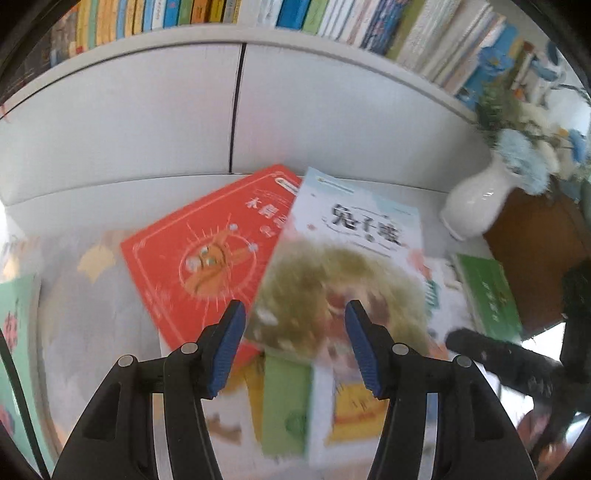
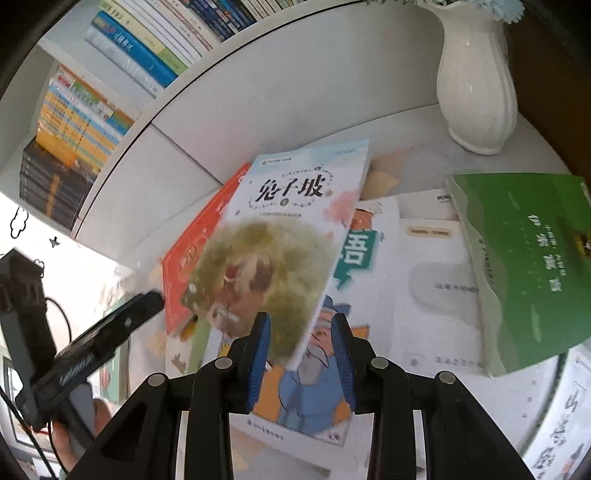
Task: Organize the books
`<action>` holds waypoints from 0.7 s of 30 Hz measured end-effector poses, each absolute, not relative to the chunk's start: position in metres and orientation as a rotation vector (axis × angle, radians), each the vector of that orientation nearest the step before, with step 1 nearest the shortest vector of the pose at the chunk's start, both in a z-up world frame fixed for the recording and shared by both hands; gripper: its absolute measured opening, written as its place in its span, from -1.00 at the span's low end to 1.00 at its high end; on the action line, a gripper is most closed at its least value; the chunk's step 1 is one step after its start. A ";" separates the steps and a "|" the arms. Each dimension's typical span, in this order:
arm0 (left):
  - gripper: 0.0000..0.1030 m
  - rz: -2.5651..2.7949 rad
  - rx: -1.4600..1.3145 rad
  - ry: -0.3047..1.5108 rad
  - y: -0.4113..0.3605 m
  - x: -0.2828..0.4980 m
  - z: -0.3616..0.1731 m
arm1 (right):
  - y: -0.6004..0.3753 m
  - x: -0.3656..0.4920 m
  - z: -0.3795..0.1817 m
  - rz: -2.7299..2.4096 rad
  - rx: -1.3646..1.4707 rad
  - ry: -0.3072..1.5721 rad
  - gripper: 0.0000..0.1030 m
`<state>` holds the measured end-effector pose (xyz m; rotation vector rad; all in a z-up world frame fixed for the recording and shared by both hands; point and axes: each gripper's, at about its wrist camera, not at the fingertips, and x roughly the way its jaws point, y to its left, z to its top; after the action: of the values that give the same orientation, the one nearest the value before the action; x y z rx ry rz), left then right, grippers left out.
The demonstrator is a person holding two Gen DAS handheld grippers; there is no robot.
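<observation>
Looking along the left gripper, we see its jaws standing fairly wide with nothing pressed between the blue pads. At the far left, a row of books stands upright on a shelf above white cupboard doors. Nearer, a red book lies flat, its far corner close to the doors. Just right of it, and overlapping its right edge, is the pale book with a bushy olive tree on the cover; it sits tilted above the other books, its near edge beyond the left gripper's fingertips. Right of that lies a green book, and at the far right a white vase of blue flowers stands upright.

From the right gripper, we see its jaws set narrow, with the near corner of the pale book between the pads. The left pad overlaps the book's edge, but we cannot tell whether both pads press on it. Under that corner lies a white book with a cartoon figure in blue.
</observation>
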<state>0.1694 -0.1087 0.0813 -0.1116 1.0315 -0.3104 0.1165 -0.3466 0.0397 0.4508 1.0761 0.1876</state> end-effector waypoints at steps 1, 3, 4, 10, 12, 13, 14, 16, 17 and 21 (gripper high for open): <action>0.05 -0.308 -0.116 1.038 -0.109 0.178 0.076 | -0.345 0.118 0.038 0.180 0.446 1.076 -0.36; 0.05 -0.301 -0.128 1.057 -0.111 0.192 0.065 | -0.344 0.128 0.030 0.157 0.439 1.083 -0.36; 0.05 -0.306 -0.140 1.068 -0.111 0.199 0.059 | -0.345 0.132 0.026 0.147 0.440 1.089 -0.36; 0.09 -0.375 -0.103 1.095 -0.129 0.213 0.041 | -0.348 0.162 0.015 0.166 0.424 1.073 -0.36; 0.09 -0.406 -0.060 1.086 -0.136 0.206 0.044 | -0.346 0.167 0.016 0.178 0.411 1.066 -0.28; 0.09 -0.428 -0.048 1.089 -0.138 0.200 0.045 | -0.345 0.168 0.016 0.167 0.390 1.064 -0.26; 0.09 -0.441 -0.040 1.093 -0.139 0.193 0.046 | -0.344 0.168 0.017 0.156 0.356 1.062 -0.25; 0.09 -0.440 -0.023 1.092 -0.139 0.176 0.048 | -0.344 0.165 0.019 0.158 0.332 1.065 -0.21; 0.09 -0.426 -0.022 1.098 -0.136 0.167 0.049 | -0.343 0.162 0.019 0.172 0.328 1.074 -0.21; 0.09 -0.376 -0.123 1.129 -0.108 0.106 0.052 | -0.321 0.129 0.026 0.235 0.256 1.133 -0.21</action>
<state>0.1059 -0.1079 0.0524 -0.1229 1.1294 -0.3761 0.1288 -0.3214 0.0257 0.2557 1.1325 0.2347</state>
